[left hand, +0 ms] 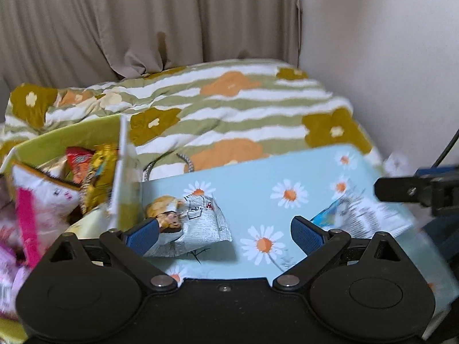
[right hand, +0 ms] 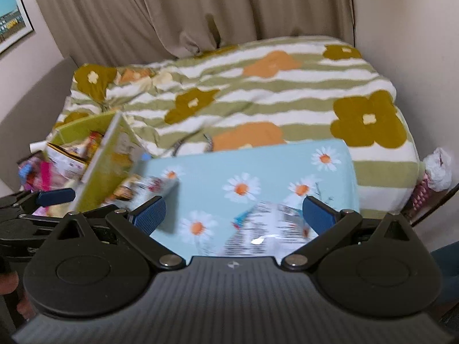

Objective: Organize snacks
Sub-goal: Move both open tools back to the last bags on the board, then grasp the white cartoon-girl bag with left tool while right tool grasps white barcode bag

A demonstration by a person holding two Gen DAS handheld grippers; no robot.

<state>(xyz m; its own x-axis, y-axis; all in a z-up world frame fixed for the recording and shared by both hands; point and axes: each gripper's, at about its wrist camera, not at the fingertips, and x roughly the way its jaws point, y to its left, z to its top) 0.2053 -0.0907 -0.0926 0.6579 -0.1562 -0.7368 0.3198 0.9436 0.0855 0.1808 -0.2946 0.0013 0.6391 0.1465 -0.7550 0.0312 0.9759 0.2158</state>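
A silver snack packet (left hand: 192, 218) printed with a pastry lies on the light blue daisy-print surface (left hand: 258, 183), just ahead of my left gripper (left hand: 225, 235), which is open; its left pad touches or overlaps the packet's edge. A second silver packet with a blue corner (right hand: 266, 223) lies between the open fingers of my right gripper (right hand: 233, 213), low and close to the camera. This packet (left hand: 364, 212) also shows at the right of the left wrist view. A green box (left hand: 71, 137) at the left holds several snack bags.
Behind the daisy surface lies a bed with a green-striped floral blanket (right hand: 258, 91). Beige curtains (right hand: 200, 8) hang behind it, with a wall on the right. Pink snack bags (left hand: 25, 215) sit left of the box. A white plastic bag (right hand: 437, 169) sits at the far right.
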